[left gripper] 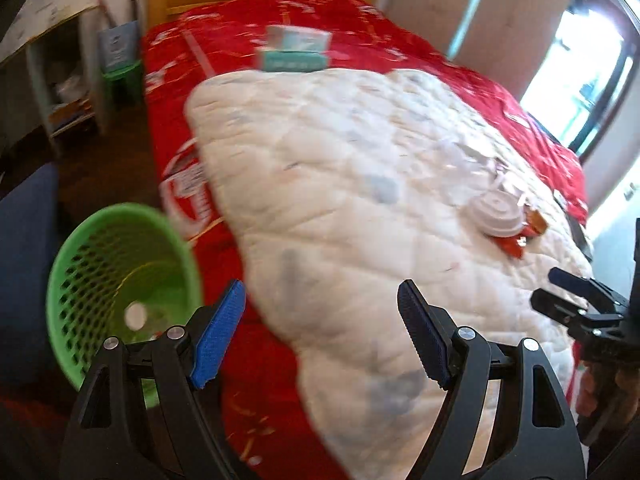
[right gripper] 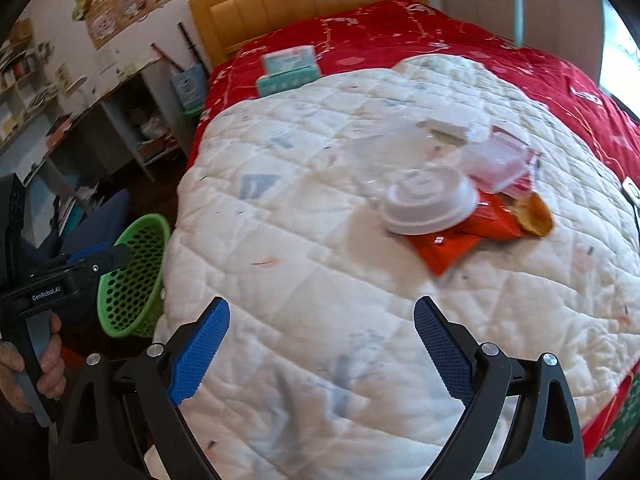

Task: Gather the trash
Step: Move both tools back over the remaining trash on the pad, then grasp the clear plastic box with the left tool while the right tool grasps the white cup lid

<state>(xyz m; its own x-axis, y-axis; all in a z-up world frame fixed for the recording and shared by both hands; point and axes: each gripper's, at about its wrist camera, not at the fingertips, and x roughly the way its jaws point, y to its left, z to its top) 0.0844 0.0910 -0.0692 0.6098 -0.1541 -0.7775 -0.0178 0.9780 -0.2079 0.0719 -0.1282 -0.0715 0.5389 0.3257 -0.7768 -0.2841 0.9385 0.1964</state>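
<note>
White domed plastic lid [right gripper: 428, 204] on quilted blanket [right gripper: 320, 280], perforated green basket [left gripper: 116, 292] nearby.

Daylight pours in from the window [left gripper: 576, 80], blown out to white glare. Both views are smeared by motion blur, softest on the quilt [right gripper: 360, 280], with fisheye bending and dark corners.

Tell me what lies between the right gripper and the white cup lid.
Only bare white quilt lies between the right gripper and the white cup lid; the right wrist view shows it.
</note>
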